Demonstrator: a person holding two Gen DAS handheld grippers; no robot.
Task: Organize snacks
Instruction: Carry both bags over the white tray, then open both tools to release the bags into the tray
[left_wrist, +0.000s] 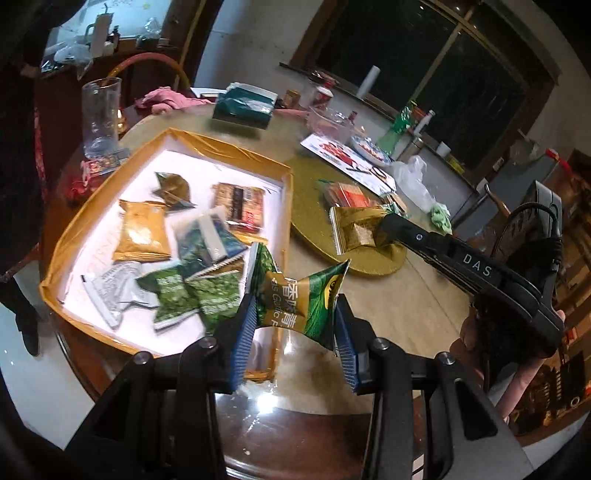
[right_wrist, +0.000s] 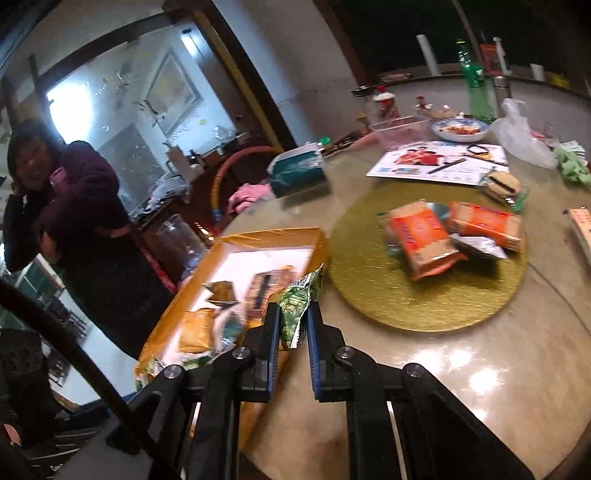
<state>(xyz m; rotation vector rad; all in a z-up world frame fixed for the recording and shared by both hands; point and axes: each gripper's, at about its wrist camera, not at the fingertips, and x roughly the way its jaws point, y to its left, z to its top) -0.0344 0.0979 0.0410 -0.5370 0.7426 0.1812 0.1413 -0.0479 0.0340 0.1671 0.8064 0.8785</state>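
Left tool grips green packet over tray edge.

We see a green and gold snack packet with white lettering between blue ribbed pads. At ten o'clock from it, a box has a shiny orange-gold rim and white floor. At two o'clock lies a glittery gold round mat bearing orange packets.
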